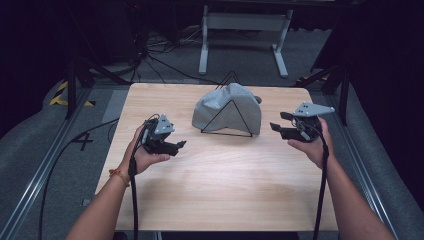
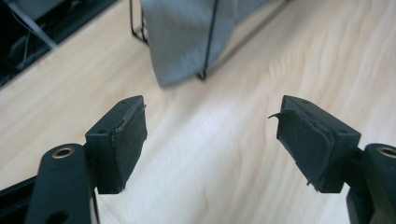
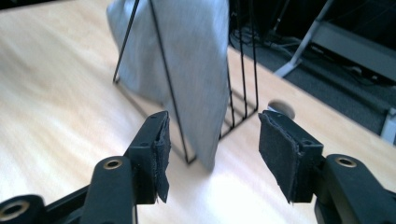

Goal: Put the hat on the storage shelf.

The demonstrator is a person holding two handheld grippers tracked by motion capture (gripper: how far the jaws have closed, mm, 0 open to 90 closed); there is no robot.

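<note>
On table (image 1: 215,190) — grey cloth (image 1: 227,112) over wire rack (image 1: 226,132), left gripper (image 1: 176,146), right gripper (image 1: 278,123) agape.

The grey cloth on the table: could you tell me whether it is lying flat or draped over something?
Draped: the grey cloth hangs over a black wire rack, its triangular frame showing in front.

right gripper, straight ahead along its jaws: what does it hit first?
Probably the grey cloth draped over the black wire rack; the right gripper, jaws open with nothing between them, points at the cloth's lower edge. Depth is unclear, so a rack wire might come first.

Overhead plus 2 close views, cloth (image 1: 227,112) shared
</note>
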